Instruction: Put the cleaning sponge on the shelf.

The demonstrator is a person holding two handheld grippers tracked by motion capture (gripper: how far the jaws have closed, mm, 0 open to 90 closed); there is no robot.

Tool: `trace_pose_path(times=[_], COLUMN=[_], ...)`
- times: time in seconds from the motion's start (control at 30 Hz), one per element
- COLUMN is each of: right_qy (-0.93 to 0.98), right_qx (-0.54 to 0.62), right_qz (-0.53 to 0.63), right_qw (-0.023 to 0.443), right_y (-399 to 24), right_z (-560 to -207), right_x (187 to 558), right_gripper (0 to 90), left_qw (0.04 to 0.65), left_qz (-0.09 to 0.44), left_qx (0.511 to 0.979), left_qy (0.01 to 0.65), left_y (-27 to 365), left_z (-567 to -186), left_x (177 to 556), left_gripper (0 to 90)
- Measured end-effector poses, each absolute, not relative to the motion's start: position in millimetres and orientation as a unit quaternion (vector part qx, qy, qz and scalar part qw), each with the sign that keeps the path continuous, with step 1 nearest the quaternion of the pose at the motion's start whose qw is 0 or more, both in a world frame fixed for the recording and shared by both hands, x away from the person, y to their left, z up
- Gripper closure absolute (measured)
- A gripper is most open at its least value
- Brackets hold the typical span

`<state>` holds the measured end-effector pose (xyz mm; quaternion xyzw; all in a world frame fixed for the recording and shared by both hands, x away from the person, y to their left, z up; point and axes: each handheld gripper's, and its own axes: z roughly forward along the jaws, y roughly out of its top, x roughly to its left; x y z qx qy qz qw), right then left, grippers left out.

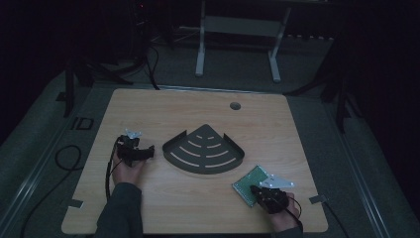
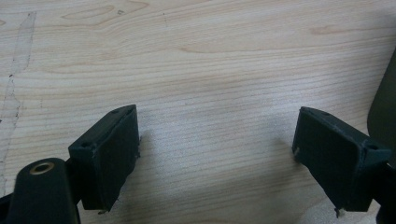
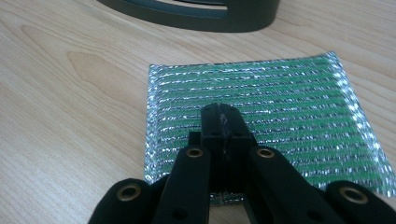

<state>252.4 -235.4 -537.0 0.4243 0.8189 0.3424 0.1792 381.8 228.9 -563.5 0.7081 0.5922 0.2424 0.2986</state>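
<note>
A green scouring pad with silvery threads (image 1: 249, 178) (image 3: 280, 93) lies flat on the wooden table near its front right corner. My right gripper (image 1: 256, 190) (image 3: 224, 115) is over the pad's near half, its jaws pressed together, and nothing shows between them. A dark quarter-round slotted shelf tray (image 1: 204, 150) (image 3: 210, 11) rests at the table's middle. Left of the tray, my left gripper (image 1: 148, 151) (image 2: 217, 154) is held low over bare wood with its jaws wide apart and nothing in them. The tray's dark edge (image 2: 384, 107) shows just past the right jaw.
The wooden table (image 1: 163, 109) has a round cable hole (image 1: 235, 105) near its far edge. Cables trail off the table's left side (image 1: 67, 158). A white frame (image 1: 237, 29) stands on the dark floor beyond the table.
</note>
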Motion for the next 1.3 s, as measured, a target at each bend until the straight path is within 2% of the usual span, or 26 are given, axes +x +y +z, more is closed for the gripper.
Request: trace_pose_path(times=[1.03,1.3], right_qy=[0.787,0.792], right_qx=[0.489,0.483], right_qz=[0.32,0.317], right_qw=[0.199,0.198], right_y=[-284,-284], right_z=[-534,-531], right_x=[249,255], right_gripper=[89.5,89.4], left_qw=[0.299,0.299], left_qz=[0.242,0.242], left_qx=[0.708,0.708], left_qy=[0.592,0.592], left_y=[229,229], left_z=[-563,-563], left_x=[382,382], left_gripper=[15.4,15.4])
